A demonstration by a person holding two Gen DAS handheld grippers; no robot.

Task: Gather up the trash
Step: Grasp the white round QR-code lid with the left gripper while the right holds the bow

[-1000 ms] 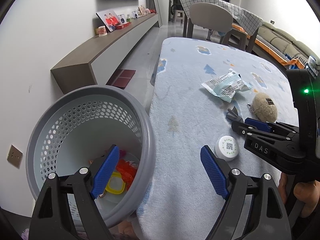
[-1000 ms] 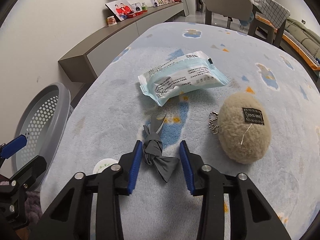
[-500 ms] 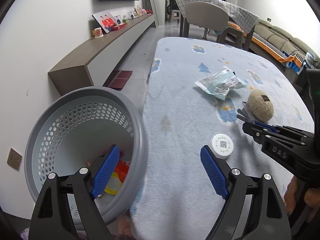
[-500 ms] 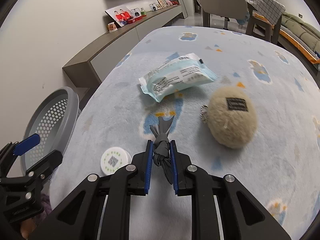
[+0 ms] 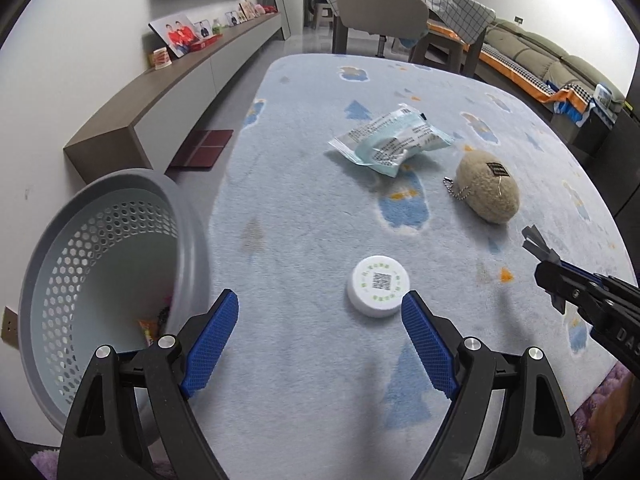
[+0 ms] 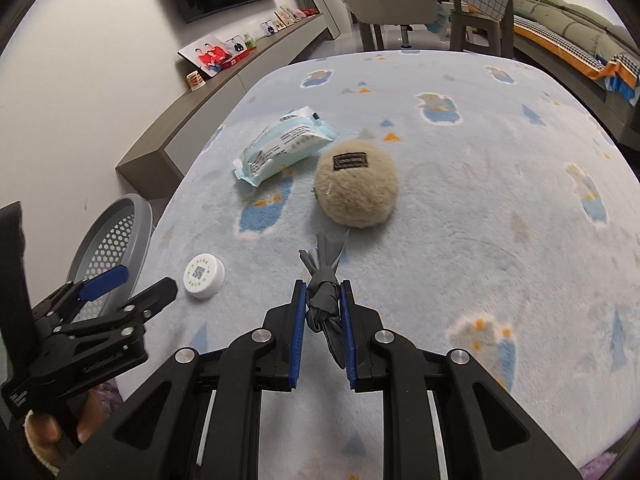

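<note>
My right gripper (image 6: 323, 294) is shut on a grey twisted wrapper (image 6: 326, 280) and holds it above the table; its frayed tip also shows in the left wrist view (image 5: 538, 242). My left gripper (image 5: 320, 316) is open and empty, low over the table's near edge. A white round cap with a QR code (image 5: 378, 290) lies just ahead of its right finger (image 5: 428, 336). A light-blue tissue packet (image 5: 390, 142) lies farther back. A grey perforated trash basket (image 5: 100, 280) stands off the table's left edge with some trash at its bottom.
A beige plush keychain (image 5: 488, 192) lies right of the packet on the blue patterned tablecloth (image 5: 304, 200). A low wall shelf (image 5: 168, 92) with photo frames runs along the left. A chair (image 5: 380, 20) and sofa (image 5: 560, 68) stand beyond the table.
My right gripper closed on the grey wrapper and lifted it off the table. My left gripper moved right, from over the basket to over the table by the white cap.
</note>
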